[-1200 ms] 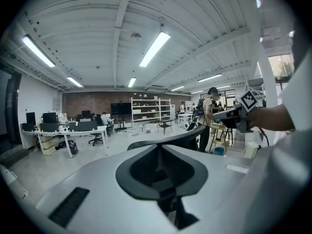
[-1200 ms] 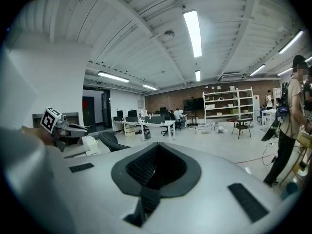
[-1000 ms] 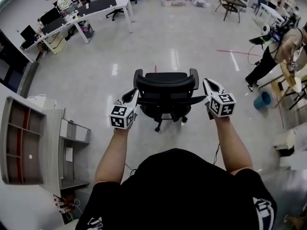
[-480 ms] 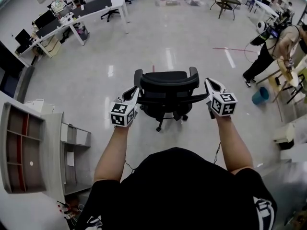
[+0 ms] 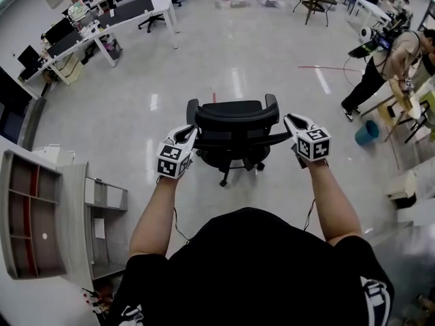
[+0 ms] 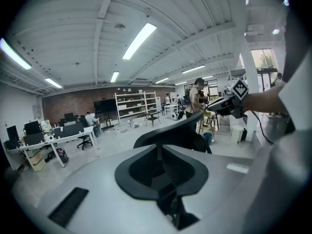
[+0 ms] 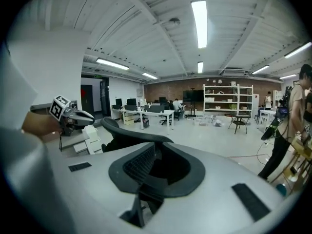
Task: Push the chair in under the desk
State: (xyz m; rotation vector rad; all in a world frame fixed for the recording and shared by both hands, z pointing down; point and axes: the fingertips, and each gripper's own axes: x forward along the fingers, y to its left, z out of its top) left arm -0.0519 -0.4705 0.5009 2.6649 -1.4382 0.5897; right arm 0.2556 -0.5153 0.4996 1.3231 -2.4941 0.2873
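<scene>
A black office chair (image 5: 234,124) stands on the shiny floor in front of me, its back turned to me. My left gripper (image 5: 188,132) is shut and rests against the left edge of the backrest (image 6: 170,130). My right gripper (image 5: 289,119) sits at the right end of the backrest (image 7: 126,135). Its jaws are just starting to open, still look together, and hold nothing. A long white desk (image 5: 115,22) with monitors stands far off at the upper left. Each gripper view shows the other gripper across the chair: the right gripper (image 6: 219,103) and the left gripper (image 7: 85,116).
A grey shelf unit (image 5: 41,216) and low cabinets line the left side. A person (image 5: 387,63) bends over a table at the right, next to a blue bucket (image 5: 367,132). A small dark table (image 5: 316,2) and storage boxes stand at the far end.
The chair and both grippers have shifted slightly forward together across the floor. The far desks and the person at the right sit a little lower and nearer in the view.
</scene>
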